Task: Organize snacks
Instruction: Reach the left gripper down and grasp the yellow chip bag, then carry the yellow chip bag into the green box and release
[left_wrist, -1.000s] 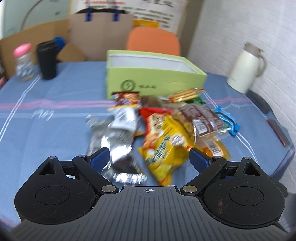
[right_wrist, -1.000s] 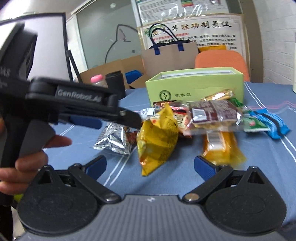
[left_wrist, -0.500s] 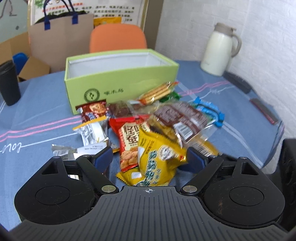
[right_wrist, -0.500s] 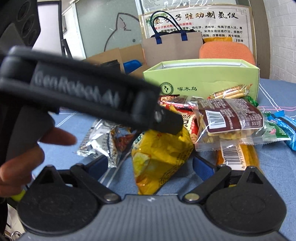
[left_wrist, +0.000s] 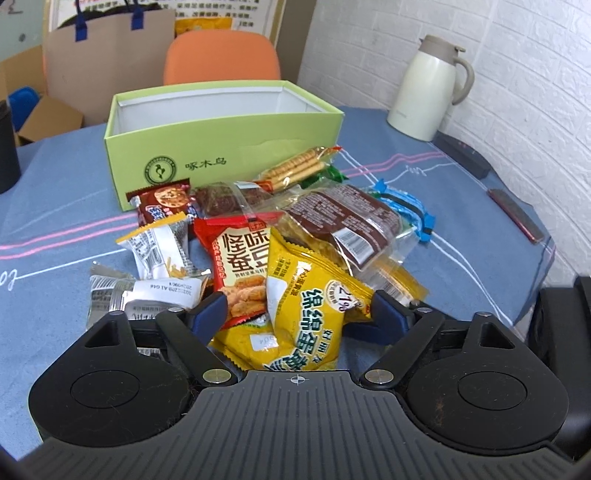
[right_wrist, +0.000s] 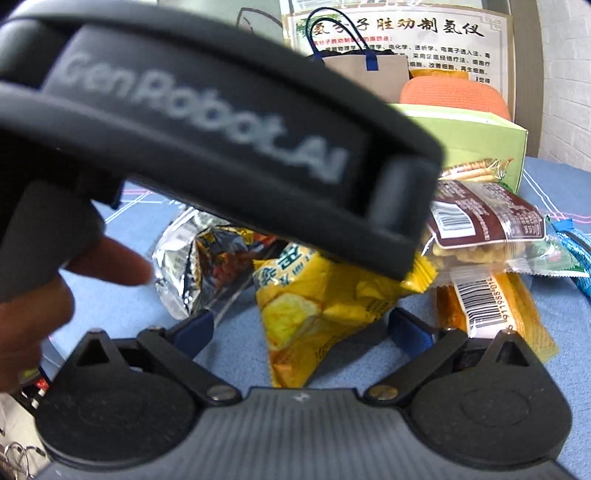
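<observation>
Left gripper closing, yellow snack bag between jaws, pads not yet pressing. Right gripper spread wide, opening, same bag's lower corner between its fingers, untouched. Snack pile mid-table, butting front wall of green box. Bare blue cloth left of pile. Thermos at far right edge.

A heap of snack packets is lying just in front of the open green box — the yellow packet is sitting nearest, overlapping a red packet, with silver packets spreading to its left.
</observation>
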